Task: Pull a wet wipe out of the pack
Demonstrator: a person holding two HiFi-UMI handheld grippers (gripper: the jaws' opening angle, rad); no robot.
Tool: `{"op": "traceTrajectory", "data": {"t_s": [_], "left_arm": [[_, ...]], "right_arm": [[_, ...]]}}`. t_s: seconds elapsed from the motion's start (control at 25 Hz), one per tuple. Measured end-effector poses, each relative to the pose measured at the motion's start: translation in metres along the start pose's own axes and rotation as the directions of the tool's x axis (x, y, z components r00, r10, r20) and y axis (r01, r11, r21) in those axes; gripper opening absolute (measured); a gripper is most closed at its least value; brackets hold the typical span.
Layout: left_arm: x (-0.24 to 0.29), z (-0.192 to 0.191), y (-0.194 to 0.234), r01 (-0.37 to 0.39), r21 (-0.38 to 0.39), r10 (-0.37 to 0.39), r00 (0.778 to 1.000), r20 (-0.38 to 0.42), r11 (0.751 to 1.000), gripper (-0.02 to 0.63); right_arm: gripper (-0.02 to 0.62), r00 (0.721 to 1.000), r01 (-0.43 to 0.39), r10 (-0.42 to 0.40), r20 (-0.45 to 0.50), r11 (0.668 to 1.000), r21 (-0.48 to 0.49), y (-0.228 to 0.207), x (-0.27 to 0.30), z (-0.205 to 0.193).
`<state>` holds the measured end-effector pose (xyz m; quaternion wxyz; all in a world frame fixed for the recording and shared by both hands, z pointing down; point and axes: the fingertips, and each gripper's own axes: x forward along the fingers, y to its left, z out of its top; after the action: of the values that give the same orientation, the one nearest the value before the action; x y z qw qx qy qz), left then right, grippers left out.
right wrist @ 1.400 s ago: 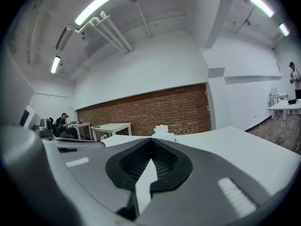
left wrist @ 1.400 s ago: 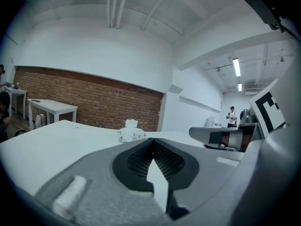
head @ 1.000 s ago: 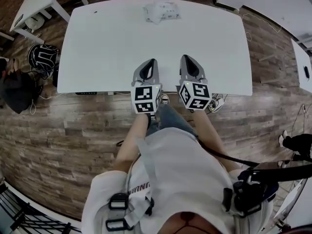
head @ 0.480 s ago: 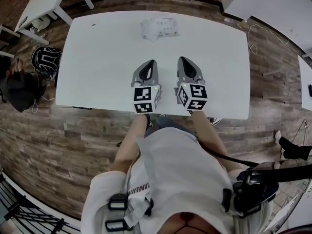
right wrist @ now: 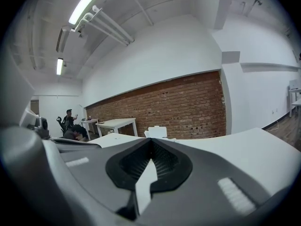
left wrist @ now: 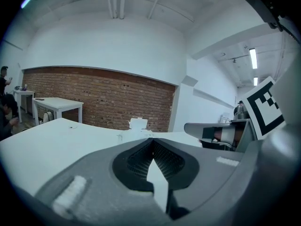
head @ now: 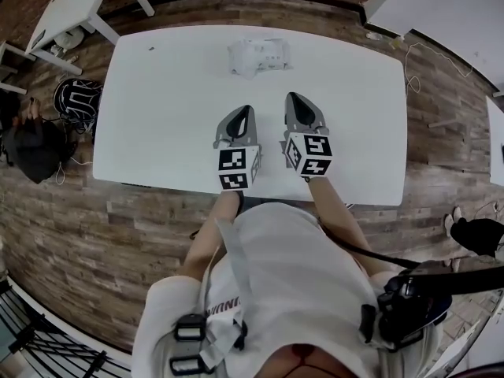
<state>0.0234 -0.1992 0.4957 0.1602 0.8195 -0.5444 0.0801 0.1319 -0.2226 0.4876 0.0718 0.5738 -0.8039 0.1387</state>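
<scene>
A white pack of wet wipes (head: 257,56) lies near the far edge of the white table (head: 165,101), its lid flap standing up. The pack (left wrist: 136,125) shows small ahead in the left gripper view, and the pack (right wrist: 157,132) sits just past the jaw tips in the right gripper view. My left gripper (head: 246,109) and right gripper (head: 294,97) hover side by side over the table's near half, both pointing toward the pack and well short of it. Both are shut with nothing between the jaws.
A smaller white table (head: 67,6) stands far left, with a dark bag (head: 31,144) and a helmet-like object (head: 72,99) on the wood floor beside it. Another white table (head: 441,10) is far right. A brick wall and seated people lie beyond.
Both grippers have moved forward from the table's near edge toward the pack, staying side by side and shut.
</scene>
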Motion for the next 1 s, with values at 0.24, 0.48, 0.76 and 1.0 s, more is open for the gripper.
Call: {"op": "traceTrajectory", "data": {"t_s": [0.24,0.48,0.76,1.0], "left_arm": [[-0.002,-0.006,0.008,0.032,0.005,-0.032,0.999,-0.006,0.999,0.002],[-0.013,-0.009,0.026,0.013,-0.006,-0.013,1.0,-0.018,1.0,0.002],[-0.016,-0.02,0.023,0.035,-0.004,-0.035,0.998,-0.054,0.999,0.002],[-0.016,-0.023,0.025,0.023,-0.006,-0.023,0.998,-0.056,1.0,0.002]], "right_arm": [[0.005,0.999,-0.016,0.014,-0.03,0.998,-0.054,-0.001,0.041,-0.001],[0.005,0.994,-0.088,0.079,-0.077,0.988,-0.128,0.012,0.099,0.004],[0.005,0.986,-0.122,0.103,-0.131,0.982,-0.146,0.025,0.137,-0.003],[0.046,0.968,-0.176,0.146,-0.203,0.974,-0.141,0.036,0.158,-0.018]]}}
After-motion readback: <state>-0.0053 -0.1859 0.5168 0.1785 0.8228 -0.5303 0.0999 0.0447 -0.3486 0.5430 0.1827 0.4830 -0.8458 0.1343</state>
